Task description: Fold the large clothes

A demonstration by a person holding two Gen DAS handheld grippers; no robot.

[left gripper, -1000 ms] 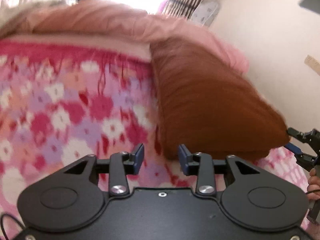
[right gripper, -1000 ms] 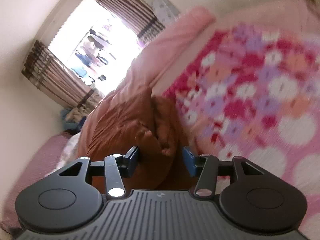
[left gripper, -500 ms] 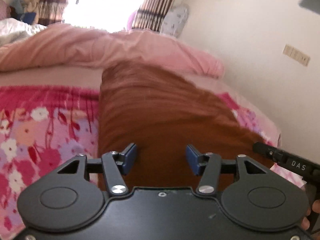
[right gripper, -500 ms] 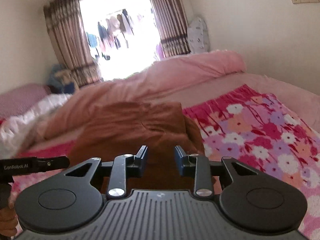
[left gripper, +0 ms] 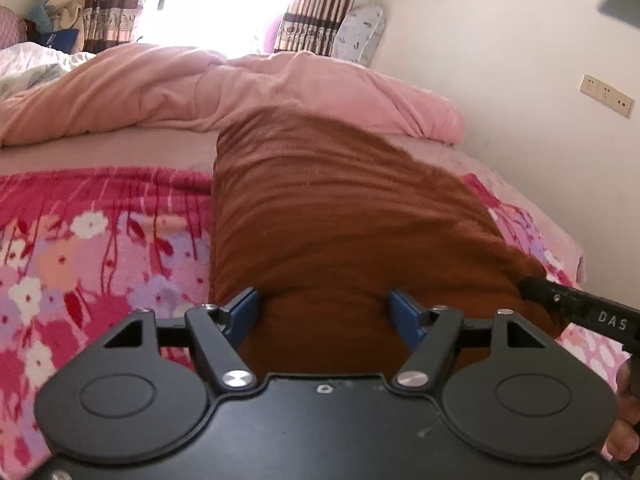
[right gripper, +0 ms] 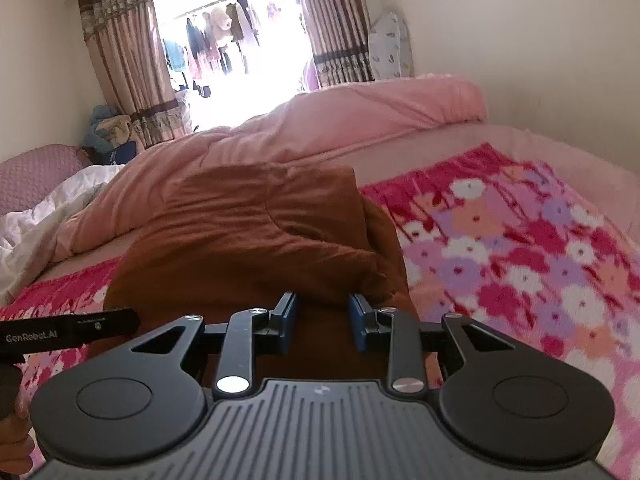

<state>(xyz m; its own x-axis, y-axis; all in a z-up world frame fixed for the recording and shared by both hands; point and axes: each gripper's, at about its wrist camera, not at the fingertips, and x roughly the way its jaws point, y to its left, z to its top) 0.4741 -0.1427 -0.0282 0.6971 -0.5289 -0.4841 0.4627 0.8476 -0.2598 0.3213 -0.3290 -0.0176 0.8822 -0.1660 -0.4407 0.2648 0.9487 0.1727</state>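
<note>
Left gripper (left gripper: pixel 324 312) has just been opening and is sitting spread, nothing pinched. Right gripper (right gripper: pixel 322 320) has narrowed, pads clear of cloth. The brown garment (left gripper: pixel 340 216) is lying folded mid-frame on the bed (left gripper: pixel 100 248), so I'm judging this fold done.

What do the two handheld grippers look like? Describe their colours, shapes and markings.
The left gripper and the right gripper are both matte black, with blue finger pads, silver pivot screws and round side discs. Side lettering reads GenRobot.AI on the left, DAS on the right.
</note>
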